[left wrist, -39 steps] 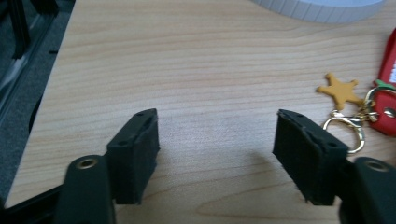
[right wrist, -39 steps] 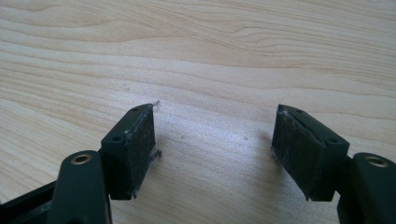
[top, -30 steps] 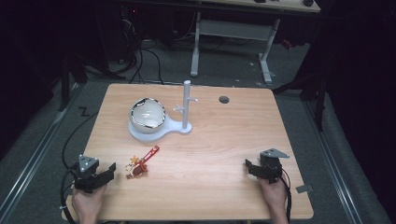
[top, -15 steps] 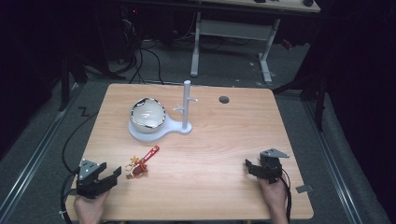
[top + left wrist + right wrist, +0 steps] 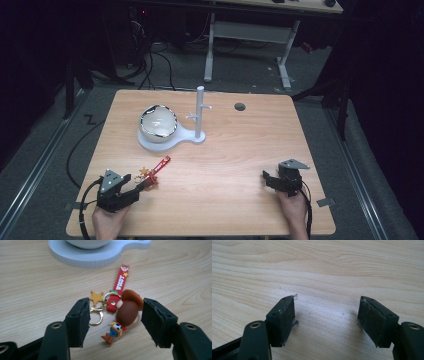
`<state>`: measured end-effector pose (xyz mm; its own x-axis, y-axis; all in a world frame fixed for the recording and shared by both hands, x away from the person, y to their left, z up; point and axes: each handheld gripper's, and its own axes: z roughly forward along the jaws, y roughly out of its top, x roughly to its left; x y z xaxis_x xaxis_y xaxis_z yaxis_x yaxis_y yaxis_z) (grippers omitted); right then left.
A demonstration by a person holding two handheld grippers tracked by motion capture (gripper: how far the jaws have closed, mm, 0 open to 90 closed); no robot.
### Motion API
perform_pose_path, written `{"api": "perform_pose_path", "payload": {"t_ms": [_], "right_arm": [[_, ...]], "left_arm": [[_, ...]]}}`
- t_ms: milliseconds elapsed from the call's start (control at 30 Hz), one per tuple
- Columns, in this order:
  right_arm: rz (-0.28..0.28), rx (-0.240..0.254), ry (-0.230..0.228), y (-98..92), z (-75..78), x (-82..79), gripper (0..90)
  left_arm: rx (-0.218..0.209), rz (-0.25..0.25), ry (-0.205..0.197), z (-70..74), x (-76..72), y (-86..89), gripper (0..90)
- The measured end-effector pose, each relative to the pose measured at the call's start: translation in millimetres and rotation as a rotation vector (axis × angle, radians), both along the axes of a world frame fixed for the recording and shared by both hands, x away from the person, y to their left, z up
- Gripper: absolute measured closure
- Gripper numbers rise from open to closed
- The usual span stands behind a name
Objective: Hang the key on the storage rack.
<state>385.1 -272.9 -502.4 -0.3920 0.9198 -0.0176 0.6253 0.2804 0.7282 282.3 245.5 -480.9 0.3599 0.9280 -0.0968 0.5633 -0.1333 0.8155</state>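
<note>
our left hand-held gripper (image 5: 113,320) straddles the woody keychain (image 5: 123,312) with jaws wide, nothing gripped yet, while our right hand-held gripper (image 5: 325,320) gapes empty over the counter (image 5: 240,150).

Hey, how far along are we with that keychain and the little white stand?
Nothing looks done yet: the Woody keychain lies flat on the table, apart from the white stand that holds the bowl. In hand: the left gripper has its open jaws either side of the figure, not closed. The right gripper waits open over bare wood. Probably left: grasp, lift and hang it on a peg.
</note>
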Motion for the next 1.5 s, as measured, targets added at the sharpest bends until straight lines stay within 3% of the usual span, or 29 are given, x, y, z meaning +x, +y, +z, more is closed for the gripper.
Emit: {"api": "perform_pose_path", "payload": {"t_ms": [400, 800, 1067, 1433, 1500], "right_arm": [[-0.001, 0.003, 0.0, -0.1, 0.0, 0.0, 30.3], [0.0, 0.001, 0.0, 0.0, 0.0, 0.0, 30.3], [0.0, 0.001, 0.0, 0.1, 0.0, 0.0, 30.3], [0.0, 0.001, 0.0, 0.1, 0.0, 0.0, 30.3], [0.0, 0.001, 0.0, 0.1, 0.0, 0.0, 30.3]], "left_arm": [[0.052, -0.062, 0.026, -10.1, 11.2, -18.8, 50.5], [0.016, -0.069, 0.043, -15.0, 16.8, -18.6, 54.6], [0.028, -0.083, 0.076, -22.6, 21.6, -24.8, 55.3], [0.016, -0.072, 0.076, -24.3, 22.2, -25.5, 58.5], [-0.018, -0.083, 0.054, -22.8, 20.5, -23.8, 63.4]]}}
